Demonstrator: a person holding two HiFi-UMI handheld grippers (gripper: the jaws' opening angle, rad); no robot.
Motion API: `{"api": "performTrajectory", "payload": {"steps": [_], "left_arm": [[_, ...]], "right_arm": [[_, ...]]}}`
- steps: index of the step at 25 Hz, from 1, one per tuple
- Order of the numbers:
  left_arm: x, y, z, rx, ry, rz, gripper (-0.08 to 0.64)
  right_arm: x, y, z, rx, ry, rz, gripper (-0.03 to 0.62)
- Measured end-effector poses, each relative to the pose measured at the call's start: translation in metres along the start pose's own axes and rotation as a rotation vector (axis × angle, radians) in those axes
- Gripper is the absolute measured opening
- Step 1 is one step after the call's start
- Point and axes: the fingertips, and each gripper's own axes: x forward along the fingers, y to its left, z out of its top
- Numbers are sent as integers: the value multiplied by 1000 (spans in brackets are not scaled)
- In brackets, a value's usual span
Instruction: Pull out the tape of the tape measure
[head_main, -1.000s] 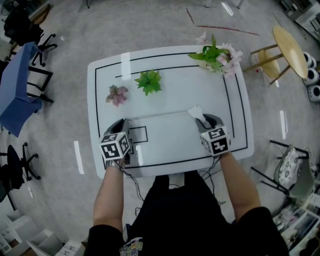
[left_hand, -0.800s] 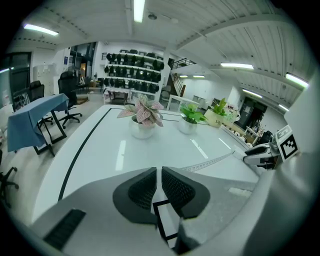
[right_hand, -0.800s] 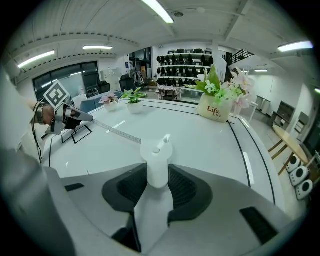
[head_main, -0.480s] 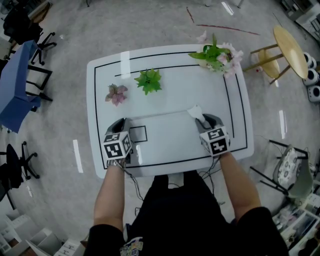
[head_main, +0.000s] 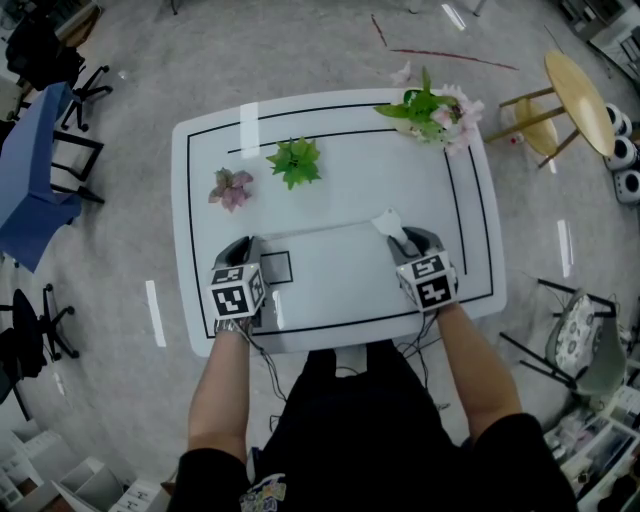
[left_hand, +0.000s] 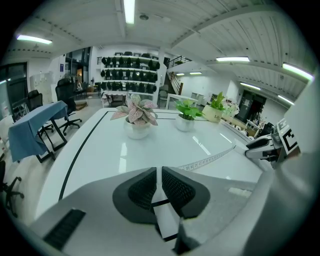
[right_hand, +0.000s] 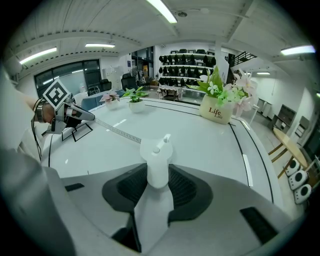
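Your right gripper (right_hand: 157, 172) is clamped on the tape measure's case (right_hand: 156, 157), its pads pressing on the case's two flat sides. Your left gripper (left_hand: 159, 176) is nearly closed, pinching the free end of the tape (left_hand: 207, 160) as a thin white strip between its pads. I judge this to be the end tab, though the view is too close to be sure.

The case is small, smooth white plastic. Expect it to be light and a little slippery, so keep the pads across its broad faces, low on the body. The tape looks thin and limp, more like a sewing tape than a sprung steel blade. It lies flat on the table (head_main: 330, 170) and will probably sag or twist if you let it slacken. Hold it only at the very end, flat between the pads.

The tape's long axis runs across the near part of the table, from your left gripper to your right. Its case end sits slightly farther from you. The case's narrow end juts beyond the jaws, away from you.
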Motion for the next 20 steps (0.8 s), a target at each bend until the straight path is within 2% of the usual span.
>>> {"api": "performTrajectory", "payload": {"steps": [20], "left_arm": [[1,-9,1,2,-3,-13,35]], "right_arm": [[0,1,0,-16,0,3,130]]}}
